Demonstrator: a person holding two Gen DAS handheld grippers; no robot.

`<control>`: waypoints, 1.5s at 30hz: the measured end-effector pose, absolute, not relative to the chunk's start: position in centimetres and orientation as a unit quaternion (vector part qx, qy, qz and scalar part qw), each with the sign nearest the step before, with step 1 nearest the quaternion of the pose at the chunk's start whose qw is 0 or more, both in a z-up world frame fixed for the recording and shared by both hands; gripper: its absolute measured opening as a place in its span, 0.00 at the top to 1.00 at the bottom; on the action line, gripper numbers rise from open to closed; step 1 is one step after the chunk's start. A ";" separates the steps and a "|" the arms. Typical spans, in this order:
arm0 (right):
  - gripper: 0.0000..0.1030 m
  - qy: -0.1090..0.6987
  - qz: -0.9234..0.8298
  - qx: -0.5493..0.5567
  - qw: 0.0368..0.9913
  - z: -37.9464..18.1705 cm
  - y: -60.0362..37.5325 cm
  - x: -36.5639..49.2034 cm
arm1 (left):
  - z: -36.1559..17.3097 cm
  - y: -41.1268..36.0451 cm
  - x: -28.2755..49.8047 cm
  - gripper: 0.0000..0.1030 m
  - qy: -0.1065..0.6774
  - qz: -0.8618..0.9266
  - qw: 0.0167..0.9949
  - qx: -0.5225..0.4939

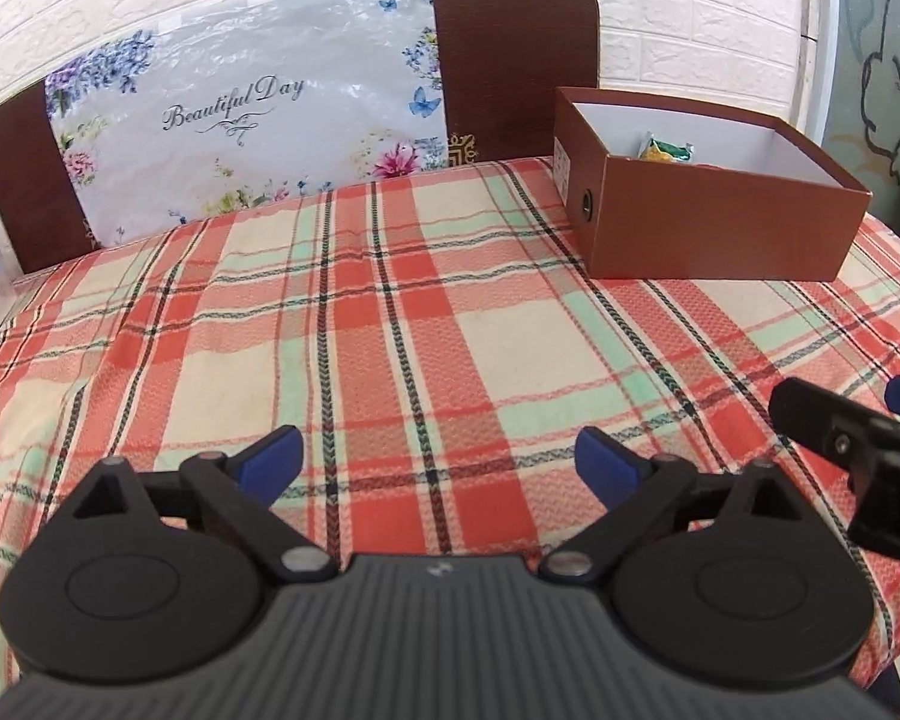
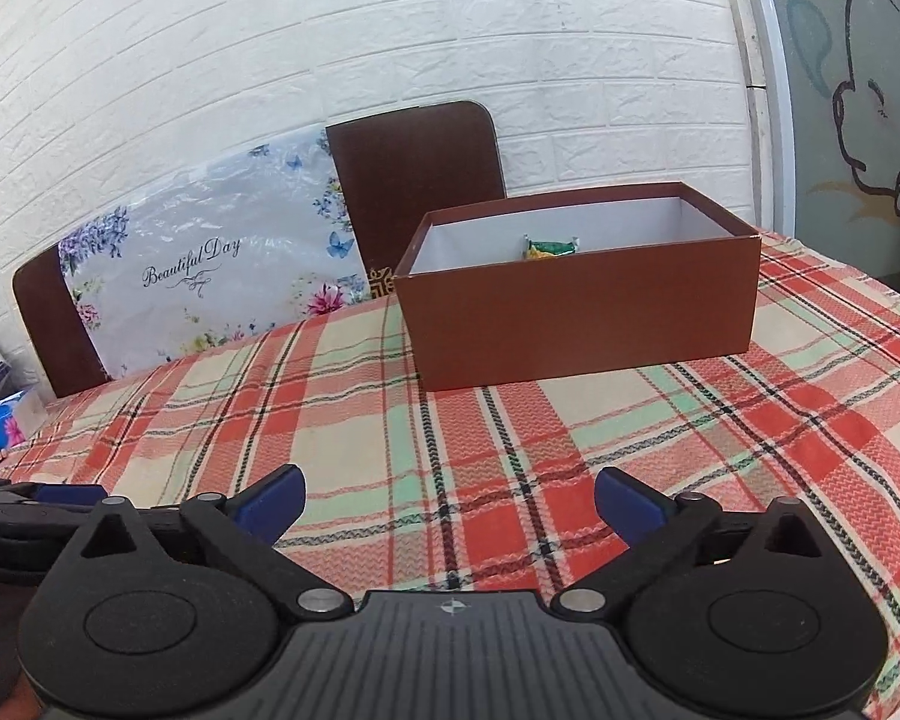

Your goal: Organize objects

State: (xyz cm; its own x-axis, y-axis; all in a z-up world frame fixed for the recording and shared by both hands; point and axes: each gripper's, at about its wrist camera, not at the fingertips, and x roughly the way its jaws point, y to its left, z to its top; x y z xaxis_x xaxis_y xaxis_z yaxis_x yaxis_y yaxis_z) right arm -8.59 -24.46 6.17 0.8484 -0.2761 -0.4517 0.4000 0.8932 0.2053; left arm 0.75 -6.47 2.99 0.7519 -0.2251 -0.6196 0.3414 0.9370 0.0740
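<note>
Brown cardboard makes up the open box [image 2: 576,324], the landmark for everything here; it sits on the plaid cloth [image 2: 510,468] toward the far side of the table, its white inside showing. A green and yellow packet [image 2: 549,247] lies inside the box against its back wall, only its top visible over the near rim. In my left view the same box [image 1: 714,222] stands far right, with a round hole in its short end, and the packet [image 1: 666,150] peeks above the rim.

On the near side of the box, well apart from it, my right gripper [image 2: 450,501] hovers over bare cloth with its blue pads spread wide and nothing between them. My left gripper [image 1: 438,465] is likewise spread wide and empty, nearer than the box and off to its left; in that view the tip of my right gripper pokes in at the right edge.

Behind the box and to its left a dark brown board [image 2: 414,180] leans on the white brick wall [image 2: 330,48], partly covered by a flowered plastic sheet [image 2: 210,276] lettered "Beautiful Day". Far left of the box, past the cloth's edge, sits a blue and pink packet [image 2: 3,429].
</note>
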 end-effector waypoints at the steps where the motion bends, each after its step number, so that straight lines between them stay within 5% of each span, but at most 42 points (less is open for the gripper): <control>1: 0.01 0.209 -0.179 0.145 0.950 6.2 -24.2 -8.7 | 3.0 -6.3 0.6 0.02 0.313 -0.148 0.934 0.090; 12: 0.01 0.182 -0.197 0.130 0.954 6.9 -23.2 -9.5 | 3.9 -5.8 -0.8 0.00 0.267 -0.115 0.951 0.108; 45: 0.01 0.226 -0.213 0.148 0.939 5.5 -24.7 -9.0 | 3.5 -7.5 -1.7 0.00 0.296 -0.119 0.938 0.139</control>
